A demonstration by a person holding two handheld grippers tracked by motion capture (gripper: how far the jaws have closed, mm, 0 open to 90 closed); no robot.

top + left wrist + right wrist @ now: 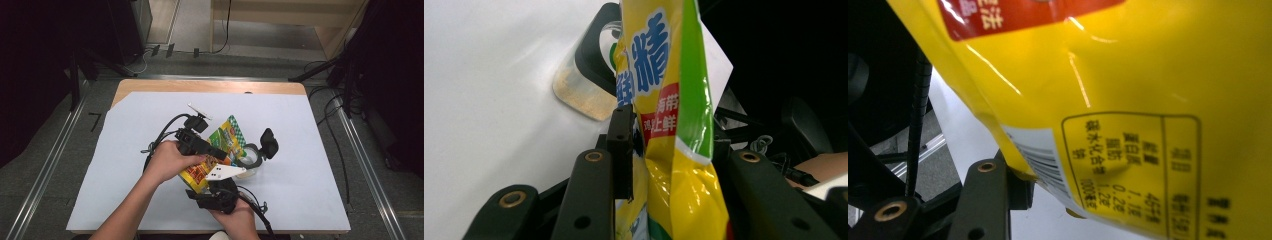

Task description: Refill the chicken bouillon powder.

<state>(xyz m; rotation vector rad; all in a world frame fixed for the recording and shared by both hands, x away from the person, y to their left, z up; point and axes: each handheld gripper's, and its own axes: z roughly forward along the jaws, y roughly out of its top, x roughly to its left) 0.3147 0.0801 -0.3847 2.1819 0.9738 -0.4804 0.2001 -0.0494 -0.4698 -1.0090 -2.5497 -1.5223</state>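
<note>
Yellow packet [664, 125] clamped in left gripper [669, 150]; right gripper [216, 186] probably gripping too.

Wooden table [150, 86] — white sheet [300, 170] — lidded clear jar [251, 156].

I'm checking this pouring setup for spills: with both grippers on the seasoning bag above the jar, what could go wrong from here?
1. The glossy yellow-and-green plastic seasoning bag is pinched between the left gripper jaws; the slick film could slip.
2. The right gripper holds the bag's lower end, so opposing pulls might tear it and scatter contents on the white table cover.
3. The small clear jar with an open black flip lid sits right beside the bag; a swing could tip it.
</note>
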